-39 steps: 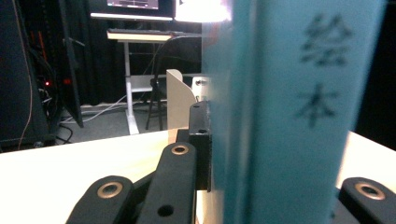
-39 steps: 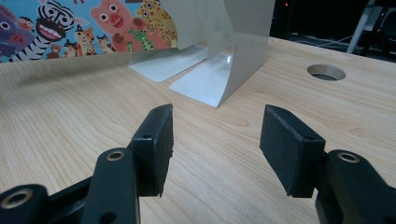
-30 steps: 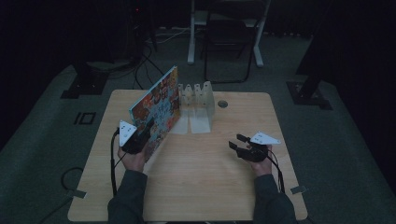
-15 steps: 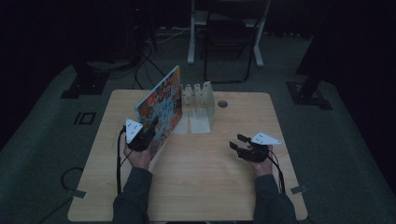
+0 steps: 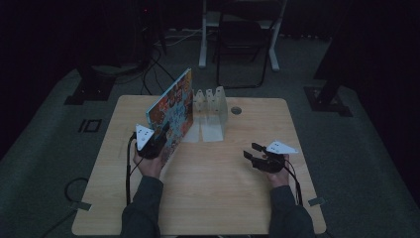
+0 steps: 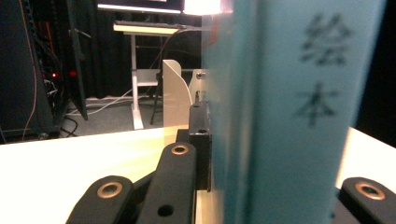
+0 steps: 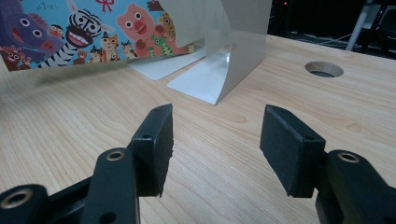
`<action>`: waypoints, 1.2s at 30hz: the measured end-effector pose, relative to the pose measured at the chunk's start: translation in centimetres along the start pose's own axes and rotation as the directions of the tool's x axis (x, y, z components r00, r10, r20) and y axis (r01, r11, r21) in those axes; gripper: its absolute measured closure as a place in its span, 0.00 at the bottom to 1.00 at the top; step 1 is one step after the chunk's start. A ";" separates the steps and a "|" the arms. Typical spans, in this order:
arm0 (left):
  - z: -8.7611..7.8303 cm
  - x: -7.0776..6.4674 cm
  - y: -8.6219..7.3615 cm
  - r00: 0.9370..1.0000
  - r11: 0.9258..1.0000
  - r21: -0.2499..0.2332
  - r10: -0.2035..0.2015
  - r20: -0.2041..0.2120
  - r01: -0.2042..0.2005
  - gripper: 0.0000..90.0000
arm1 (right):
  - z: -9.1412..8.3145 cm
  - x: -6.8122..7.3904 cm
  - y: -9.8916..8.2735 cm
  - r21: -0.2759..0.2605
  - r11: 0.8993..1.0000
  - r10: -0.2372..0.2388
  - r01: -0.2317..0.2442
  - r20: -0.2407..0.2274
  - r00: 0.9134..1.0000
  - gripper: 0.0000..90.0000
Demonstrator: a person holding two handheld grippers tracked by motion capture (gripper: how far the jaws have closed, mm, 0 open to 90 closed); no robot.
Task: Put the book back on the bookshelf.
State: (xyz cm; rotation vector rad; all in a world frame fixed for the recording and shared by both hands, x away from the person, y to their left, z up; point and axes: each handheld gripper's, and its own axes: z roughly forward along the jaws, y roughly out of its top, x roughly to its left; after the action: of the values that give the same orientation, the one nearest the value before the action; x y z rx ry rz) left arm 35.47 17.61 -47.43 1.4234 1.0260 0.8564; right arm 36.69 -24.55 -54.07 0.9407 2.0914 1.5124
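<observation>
We observe 1 wooden table [image 5: 208, 198] with 2 hand-held grippers at work above it.

Left gripper [image 5: 157, 140]: its jaws are clamped on the picture book [image 5: 171, 115], at the book's near lower corner. In the left gripper view the pale blue spine [image 6: 299, 116] stands upright between the 2 black jaws, with printed characters running down it; the left jaw pad lies flat against the cover. In the high view the book stands on edge, tilted, with its colourful cover facing the right side of the table. Its far end reaches the row of white bookends [image 5: 210, 101] at the back of the table; we cannot tell whether book and bookends touch.

Right gripper [image 5: 255, 153]: its jaws stand spread with nothing between them. In the right gripper view the 2 pads [image 7: 156, 144] frame bare tabletop. The gripper hovers low over the right half of the table, well apart from the book, and points toward the table's middle.

The right gripper view also records:
- the cartoon animals on the book cover [image 7: 88, 32], at upper left;
- the flat foot of a bookend [image 7: 210, 79] lying on the wood just beside the book;
- 1 round cable hole [image 7: 323, 69] in the tabletop, at upper right.

Behind the table, on the dark floor, stands a white desk frame [image 5: 237, 34].
</observation>
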 end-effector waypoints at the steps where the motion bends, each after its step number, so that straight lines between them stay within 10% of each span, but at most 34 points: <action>1: 0.1 -0.1 0.0 1.000 1.000 0.000 0.000 -0.003 0.000 0.91 | 0.0 0.0 0.0 -0.001 1.000 0.000 0.000 0.001 1.000 0.49; 36: 1.8 -1.0 -0.4 0.999 1.000 -0.021 0.002 -0.049 -0.003 0.91 | -0.4 -0.2 -0.2 -0.004 1.000 0.008 -0.008 0.007 1.000 0.49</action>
State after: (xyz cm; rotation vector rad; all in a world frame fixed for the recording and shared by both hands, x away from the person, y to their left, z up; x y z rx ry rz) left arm 36.75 16.03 -47.98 1.3926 1.0491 0.9050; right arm 36.51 -24.98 -54.14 0.9531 2.0813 1.5148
